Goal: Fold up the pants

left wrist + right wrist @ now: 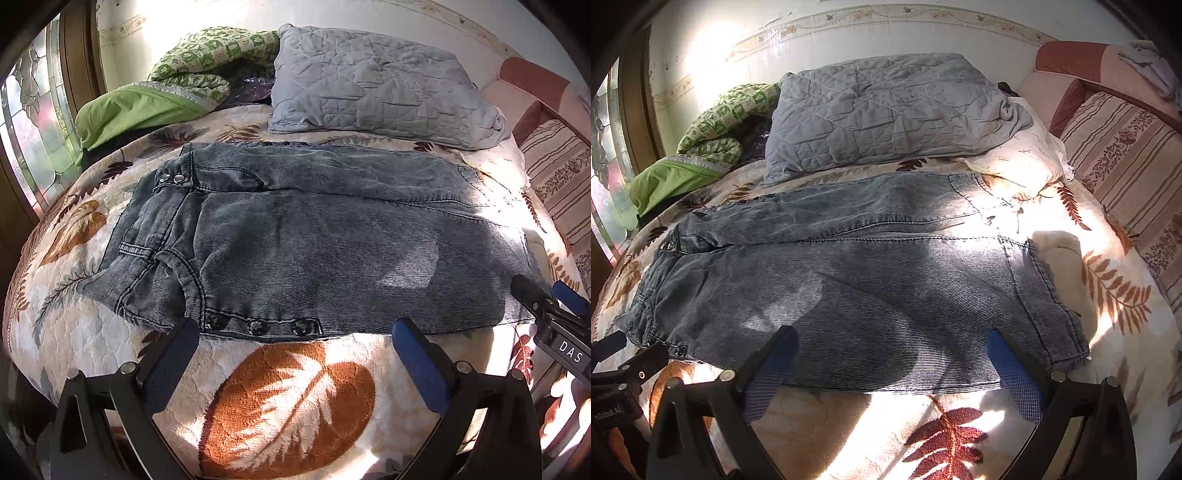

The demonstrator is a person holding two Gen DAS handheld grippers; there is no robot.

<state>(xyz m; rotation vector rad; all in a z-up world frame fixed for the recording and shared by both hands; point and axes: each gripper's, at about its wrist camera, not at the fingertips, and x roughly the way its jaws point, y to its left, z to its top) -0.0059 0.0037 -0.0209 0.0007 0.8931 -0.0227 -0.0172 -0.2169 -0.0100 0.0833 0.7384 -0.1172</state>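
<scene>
Denim: grey-blue pants [295,236] lie flat on the bedspread [288,398], waist toward the window side, leg hems toward the sofa side; the far leg sits slightly offset from the near one.
Near edge: three snaps [256,326] run along the seam closest to both tools.
Left gripper [295,332]: spread wide, holding nothing, tips at the near edge by the snaps and waist.
Right gripper [892,345]: spread wide, holding nothing, tips just over the near edge toward the hem end.
Stage: judged as lining up for a lengthwise fold; no fabric is pinched yet.
Risk, single layer: a shallow pinch may catch only the top layer, so the fold drags and bunches.
Risk, uneven lift: two hands raised out of step would skew the legs.
Risk, quilt: jaws pushed too low could grab bedspread with denim.
Surroundings: grey pillow [373,81] and green blanket [177,74] lie beyond the pants, apart from them.
Containers: none visible.
</scene>
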